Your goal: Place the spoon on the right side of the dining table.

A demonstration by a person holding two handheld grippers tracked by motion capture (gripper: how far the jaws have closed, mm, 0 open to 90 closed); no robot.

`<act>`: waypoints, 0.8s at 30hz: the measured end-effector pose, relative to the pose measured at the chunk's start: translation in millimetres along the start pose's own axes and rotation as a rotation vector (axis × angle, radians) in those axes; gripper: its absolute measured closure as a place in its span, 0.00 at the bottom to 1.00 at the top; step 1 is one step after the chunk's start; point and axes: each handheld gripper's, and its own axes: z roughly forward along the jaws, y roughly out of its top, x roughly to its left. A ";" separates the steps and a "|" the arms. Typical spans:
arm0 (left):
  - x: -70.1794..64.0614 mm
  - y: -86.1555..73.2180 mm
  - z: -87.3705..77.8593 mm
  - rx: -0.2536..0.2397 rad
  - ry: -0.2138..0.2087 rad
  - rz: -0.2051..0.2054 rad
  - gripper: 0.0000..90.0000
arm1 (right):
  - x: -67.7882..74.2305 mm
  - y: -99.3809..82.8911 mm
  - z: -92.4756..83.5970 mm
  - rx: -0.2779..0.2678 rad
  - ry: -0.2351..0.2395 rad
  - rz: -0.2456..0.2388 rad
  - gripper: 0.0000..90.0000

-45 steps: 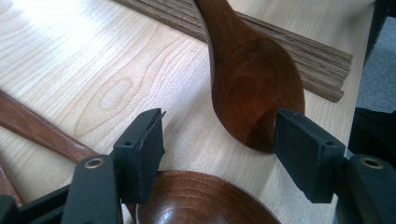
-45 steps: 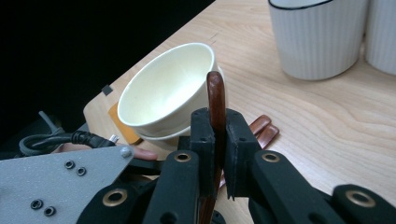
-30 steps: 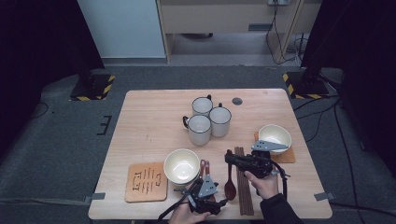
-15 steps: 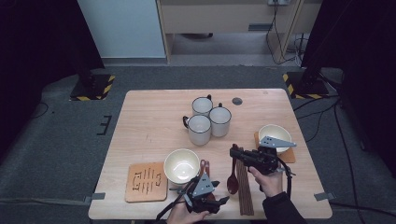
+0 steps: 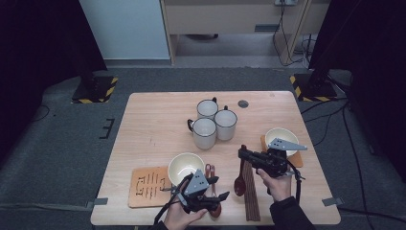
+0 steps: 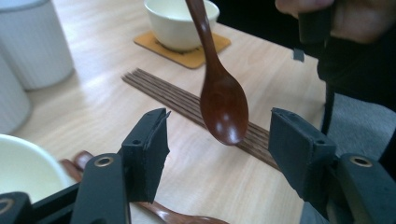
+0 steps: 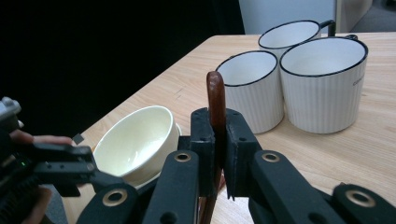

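My right gripper (image 7: 217, 126) is shut on the handle of a brown wooden spoon (image 7: 215, 91). In the high view the right gripper (image 5: 242, 153) is at the table's front right, and the spoon (image 5: 239, 184) hangs bowl-down beside the dark chopsticks (image 5: 250, 194). The spoon's bowl (image 6: 224, 109) hangs above the table between the wide-open jaws of my left gripper (image 6: 219, 128), touching neither. The left gripper (image 5: 218, 188) sits at the front edge, over a second brown spoon (image 6: 168, 214) lying on the table.
A cream bowl (image 5: 186, 166) stands beside a wooden coaster (image 5: 147, 186) at the front left. Another cream bowl (image 5: 281, 136) sits on an orange coaster by the right gripper. Three white mugs (image 5: 214, 122) cluster mid-table. The chopsticks (image 6: 187, 100) lie behind the hanging spoon.
My right gripper has moved a little to the right and lifted the spoon off the table. The left gripper has shifted right, closer to the spoon's bowl.
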 end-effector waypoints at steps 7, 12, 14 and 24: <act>11.7 7.4 -14.7 -0.043 0.040 -0.016 0.41 | -1.0 2.0 -1.2 -0.011 -0.005 0.001 0.93; 20.1 10.1 -23.9 -0.064 0.070 -0.025 0.41 | -0.9 3.4 -0.9 -0.018 -0.007 -0.001 0.93; 23.7 10.7 -27.5 -0.071 0.083 -0.029 0.41 | -0.7 4.0 -0.2 -0.020 -0.011 -0.004 0.93; 43.1 12.1 -46.1 -0.106 0.152 -0.057 0.40 | -1.3 7.9 1.6 -0.039 -0.027 -0.008 0.93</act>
